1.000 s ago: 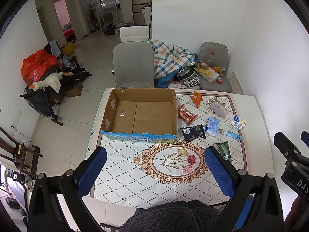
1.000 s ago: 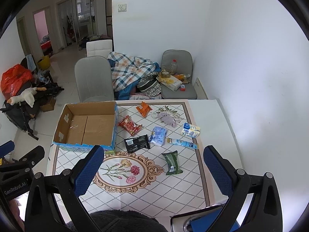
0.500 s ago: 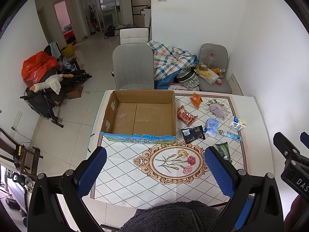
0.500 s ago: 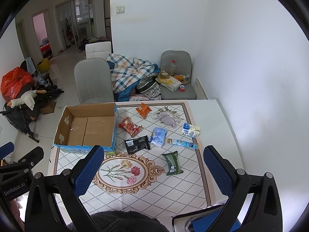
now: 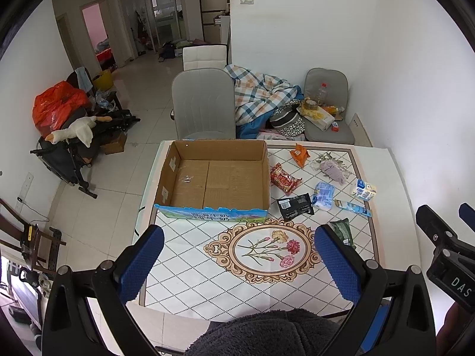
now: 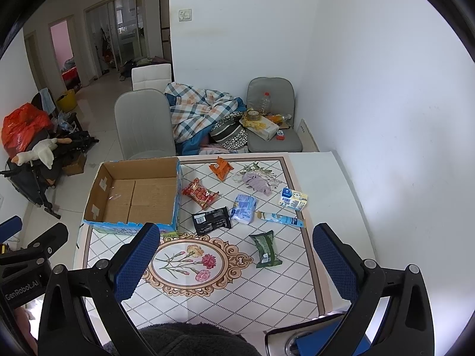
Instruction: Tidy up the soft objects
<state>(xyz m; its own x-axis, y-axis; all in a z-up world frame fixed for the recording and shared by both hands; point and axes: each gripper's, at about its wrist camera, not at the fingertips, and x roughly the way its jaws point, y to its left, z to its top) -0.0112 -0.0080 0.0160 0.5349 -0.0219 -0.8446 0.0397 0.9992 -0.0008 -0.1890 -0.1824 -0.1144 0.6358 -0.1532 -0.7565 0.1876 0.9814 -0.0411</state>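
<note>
Lying scattered just right of the cardboard box (image 6: 133, 195), none yet inside it: red snack pack (image 6: 199, 192) nearest the box wall, black packet (image 6: 211, 220) just in front of that, pale blue tissue pack (image 6: 244, 208) beside the black one, orange packet (image 6: 220, 167) and lilac cloth bundle (image 6: 256, 182) toward the far edge, small carton (image 6: 292, 200) and slim tube (image 6: 280, 218) furthest from the box, green packet (image 6: 265, 249) nearest the camera. Hovering well above the tablecloth (image 6: 231, 284) with both tools spread wide and gripping nothing: left gripper (image 5: 239, 262) over the near side in front of the box, right gripper (image 6: 236, 259) over the flower medallion near the green packet. Risking, probably, a slippery foil wrapper squirting out of the blue pads if pinched at a puffed middle instead of across a flat seam. Risking also a snag on the loose strings around the lilac cloth, dragging it into the carton or off the far edge. Possibly nudging the light, empty box leftward toward the table edge when dropping items against its wall. Crowding the two tools together over the same pile, with a likely knock between them. Pressing too low, likely bunching the tablecloth and shifting everything beside the box.
</note>
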